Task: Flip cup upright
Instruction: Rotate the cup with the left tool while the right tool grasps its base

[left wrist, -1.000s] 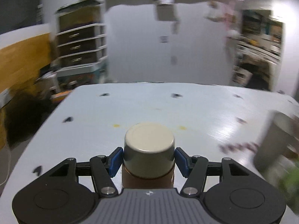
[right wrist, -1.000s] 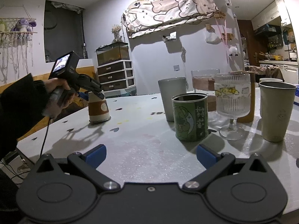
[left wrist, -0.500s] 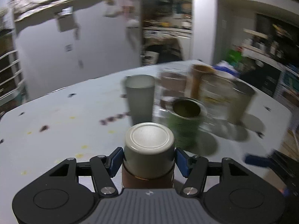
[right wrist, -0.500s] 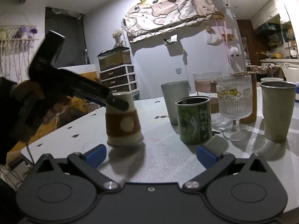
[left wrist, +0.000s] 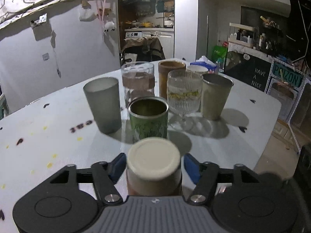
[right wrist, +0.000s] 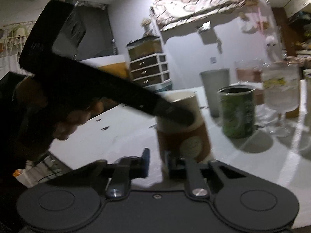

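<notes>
The cup is cream with a brown sleeve and stands upside down, base up. My left gripper is shut on it, a blue pad on each side of its upper body. It also shows in the right wrist view, blurred, with the left gripper's black finger across it. My right gripper sits low, right by the cup's lower rim. Its blue pads are much closer together than before. Whether they touch the rim is hidden by blur.
A group of upright cups stands on the white table: a grey tumbler, a green mug, a ribbed stemmed glass, a steel cup, a clear glass and a brown cup. The table edge is at the right.
My left gripper has carried the upside-down cup closer to the cup group and to my right gripper. My right gripper's fingers have closed in a lot and it has moved up to the cup.
</notes>
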The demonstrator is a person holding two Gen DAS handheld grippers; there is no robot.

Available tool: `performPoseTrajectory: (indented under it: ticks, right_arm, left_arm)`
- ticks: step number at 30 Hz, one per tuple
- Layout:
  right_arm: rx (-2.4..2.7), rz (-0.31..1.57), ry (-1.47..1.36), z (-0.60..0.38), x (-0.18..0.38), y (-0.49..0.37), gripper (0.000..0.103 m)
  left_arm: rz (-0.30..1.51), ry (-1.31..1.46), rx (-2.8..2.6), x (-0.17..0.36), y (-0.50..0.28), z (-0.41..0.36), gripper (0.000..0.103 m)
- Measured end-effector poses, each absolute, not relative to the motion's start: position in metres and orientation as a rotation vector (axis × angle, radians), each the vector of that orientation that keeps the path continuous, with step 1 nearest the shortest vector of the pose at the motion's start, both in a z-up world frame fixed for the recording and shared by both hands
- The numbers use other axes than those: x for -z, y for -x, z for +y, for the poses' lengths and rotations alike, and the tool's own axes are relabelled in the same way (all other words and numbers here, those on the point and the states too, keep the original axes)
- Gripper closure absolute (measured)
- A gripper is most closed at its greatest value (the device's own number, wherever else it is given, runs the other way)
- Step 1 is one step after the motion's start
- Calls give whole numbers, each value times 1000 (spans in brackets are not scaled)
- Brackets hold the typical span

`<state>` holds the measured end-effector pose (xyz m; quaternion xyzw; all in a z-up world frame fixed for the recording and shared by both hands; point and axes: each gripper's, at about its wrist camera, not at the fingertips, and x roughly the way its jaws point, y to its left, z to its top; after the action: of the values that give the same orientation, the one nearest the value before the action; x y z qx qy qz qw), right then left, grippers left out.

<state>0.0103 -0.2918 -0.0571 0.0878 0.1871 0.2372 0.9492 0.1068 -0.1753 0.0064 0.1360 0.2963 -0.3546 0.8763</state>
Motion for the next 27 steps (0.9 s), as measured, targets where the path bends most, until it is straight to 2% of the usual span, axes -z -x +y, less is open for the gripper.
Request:
performPoseTrajectory:
  ticks: [4,5,6,7,10,11,13,20,27]
  right_arm:
    - [-528,420,-205,-283,61,-20,95]
    - [-536,431,-210,-280,62,-22,96]
    - [-542,441,-214,-278,63,-24,96]
    - [-544,453,-219,-276,65,-27,96]
    - [-528,482,-234,-275,69,-33,96]
    - [-514,488,-244,-277,70,-34,100]
    - [-512,501,-282,-282,72,-38,103]
    - [-470,521,-313,-283,75,-45,102]
    - [-391,551,-312,-288,78,-44,102]
  left_arm:
    - [611,-256,754,-8,-116,-183,33]
    - [613,-252,755,-7,-118,-184,37]
    - [611,-249,747,-7,-119,-184,45]
    - [605,-249,736,-7,-119,-182,47]
    - [607,-227,740,-9,-115,-172,47]
    - [600,-225,740,-10,-112,-169,47]
    - [586,-216,743,-13,-104,-159,47]
    - [593,-142,719,-9,-82,-124,48]
    - [668,-71,662,17,-85,-101,51]
